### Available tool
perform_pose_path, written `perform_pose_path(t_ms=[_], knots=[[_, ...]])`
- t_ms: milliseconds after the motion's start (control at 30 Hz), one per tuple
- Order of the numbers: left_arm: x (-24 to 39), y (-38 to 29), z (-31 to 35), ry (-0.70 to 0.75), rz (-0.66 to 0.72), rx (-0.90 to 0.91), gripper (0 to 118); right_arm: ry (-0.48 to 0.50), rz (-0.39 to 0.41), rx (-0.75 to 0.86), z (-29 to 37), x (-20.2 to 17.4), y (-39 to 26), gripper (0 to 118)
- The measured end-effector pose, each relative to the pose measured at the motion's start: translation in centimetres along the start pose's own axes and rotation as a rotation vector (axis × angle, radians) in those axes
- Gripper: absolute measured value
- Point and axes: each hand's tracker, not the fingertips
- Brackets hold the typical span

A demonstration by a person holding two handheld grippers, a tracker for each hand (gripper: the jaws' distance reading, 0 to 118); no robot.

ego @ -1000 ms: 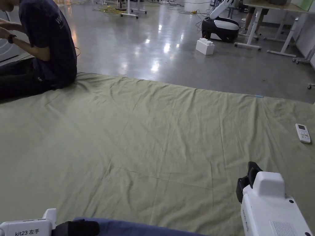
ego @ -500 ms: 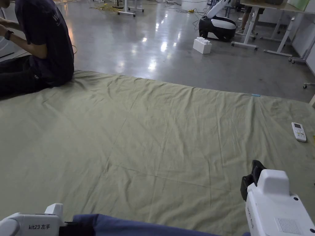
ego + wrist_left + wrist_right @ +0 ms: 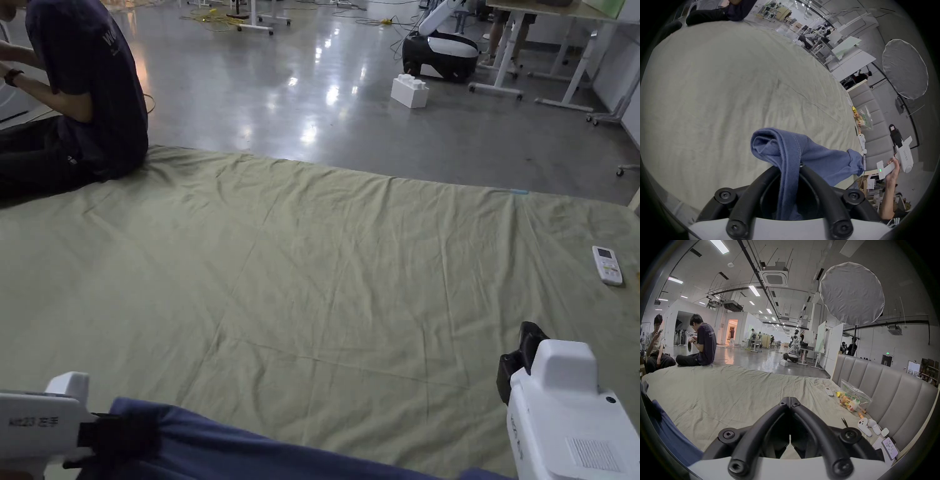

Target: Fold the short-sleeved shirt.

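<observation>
Left gripper (image 3: 788, 168) is clamped on a bunched hem of the blue shirt (image 3: 818, 155), held above the near edge of the green sheet (image 3: 325, 269). Right gripper (image 3: 790, 403) has its jaws closed on nothing, over the sheet. Likely next: spread the shirt flat mid-sheet; grab a second corner with the right, away from the remote (image 3: 607, 265).

left gripper (image 3: 94, 431) has risen — more of the blue shirt (image 3: 250, 447) shows
</observation>
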Motion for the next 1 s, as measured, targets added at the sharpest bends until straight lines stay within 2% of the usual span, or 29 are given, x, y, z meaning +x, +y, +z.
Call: perform_pose_path(t_ms=[233, 367, 467, 600, 700, 833, 933, 1000], knots=[[-0.9, 0.6, 5.2, 0.174, -0.014, 0.026, 7, 0.018, -0.005, 0.007, 0.1, -0.2, -0.2, 0], [0.8, -0.2, 5.8, 0.13, -0.007, 0.041, 7, 0.01, -0.018, -0.002, 0.0, -0.3, -0.2, 0], [2.8, -0.7, 5.3, 0.021, 0.027, 0.01, 7, -0.001, -0.027, -0.007, 0.1, -0.3, -0.3, 0], [6.0, -1.4, 3.7, -0.118, 0.099, -0.005, 7, -0.002, -0.034, -0.009, 0.3, 0.1, -0.6, 0], [9.1, -2.0, 1.8, -0.188, 0.091, -0.015, 7, -0.009, -0.04, -0.014, 0.6, 0.5, -0.9, 0], [12.9, -2.7, -2.0, -0.191, 0.044, -0.056, 7, -0.022, -0.051, -0.026, 0.9, 0.9, -1.5, 0], [15.7, -4.0, -5.8, -0.141, -0.006, -0.104, 7, -0.034, -0.052, -0.031, 1.2, 1.4, -1.9, 0], [17.1, -4.9, -8.1, -0.088, 0.018, -0.131, 7, -0.044, -0.059, -0.036, 1.4, 1.8, -2.2, 0]])
